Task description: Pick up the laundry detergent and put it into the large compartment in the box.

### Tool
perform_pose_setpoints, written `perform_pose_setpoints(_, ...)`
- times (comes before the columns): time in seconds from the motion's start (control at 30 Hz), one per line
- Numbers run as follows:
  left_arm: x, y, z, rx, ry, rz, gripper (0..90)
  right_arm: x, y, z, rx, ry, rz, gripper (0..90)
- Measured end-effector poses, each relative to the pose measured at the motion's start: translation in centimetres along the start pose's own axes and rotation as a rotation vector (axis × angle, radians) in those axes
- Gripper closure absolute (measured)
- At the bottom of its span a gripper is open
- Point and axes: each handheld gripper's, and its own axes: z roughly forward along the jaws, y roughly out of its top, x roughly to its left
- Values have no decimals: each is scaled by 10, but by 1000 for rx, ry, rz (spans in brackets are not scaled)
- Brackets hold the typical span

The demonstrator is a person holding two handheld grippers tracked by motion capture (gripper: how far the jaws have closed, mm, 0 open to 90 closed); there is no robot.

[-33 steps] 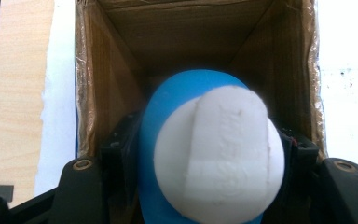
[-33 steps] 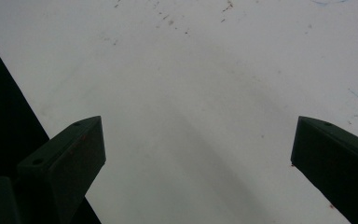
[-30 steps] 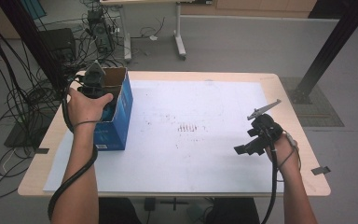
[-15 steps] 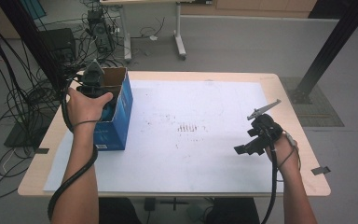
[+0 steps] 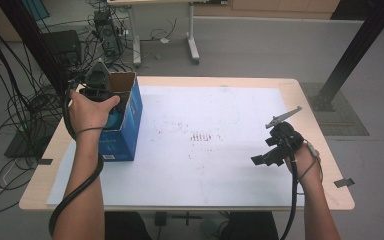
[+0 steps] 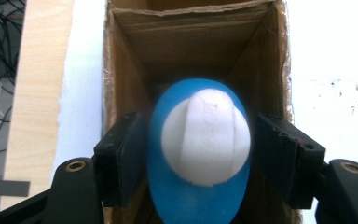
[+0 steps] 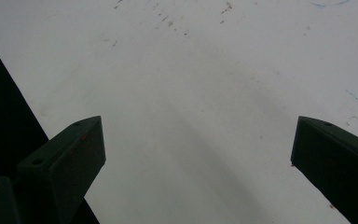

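Observation:
An open-topped blue carton (image 5: 126, 134) stands on the table's left side, with brown cardboard walls (image 6: 121, 70) inside. My left gripper (image 6: 200, 140) points down into it, and a hand (image 5: 87, 110) holds it over the carton's mouth. Between its jaws sits a blue rounded object with a white cap (image 6: 200, 140). The jaws have just been opening: the left pad (image 6: 133, 154) lies against the object, while the right pad (image 6: 272, 154) stands a little off it. My right gripper (image 5: 270, 150) rests over the white sheet at the right, open, with nothing between its jaws (image 7: 198, 154).
A white paper sheet (image 5: 205, 150) with small dark marks covers most of the wooden table (image 5: 330, 165). Cables and equipment lie on the floor to the left (image 5: 25, 100). A black post (image 5: 350, 55) rises at the far right.

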Motion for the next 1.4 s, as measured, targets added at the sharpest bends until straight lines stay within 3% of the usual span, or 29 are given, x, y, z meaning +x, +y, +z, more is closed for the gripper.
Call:
perform_pose_setpoints(0.37, -3, 4, -20, -8, 9, 23, 307, 1, 3, -1, -2, -1, -4, 28)
perform_pose_setpoints(0.77, -13, 9, -44, 21, -6, 83, 244, 2, 5, -1, -9, 2, -8, 28)
perform_pose_setpoints(0.83, -16, 10, -47, 28, 7, 96, 229, 2, 5, -1, -10, 5, -6, 28)
perform_pose_setpoints(1.17, -34, 13, -68, 21, -10, 150, 146, 2, 5, -1, -12, 9, -4, 28)
perform_pose_setpoints(1.4, -44, 15, -74, 23, -42, 164, 86, 3, 5, -2, -15, 6, -2, 28)
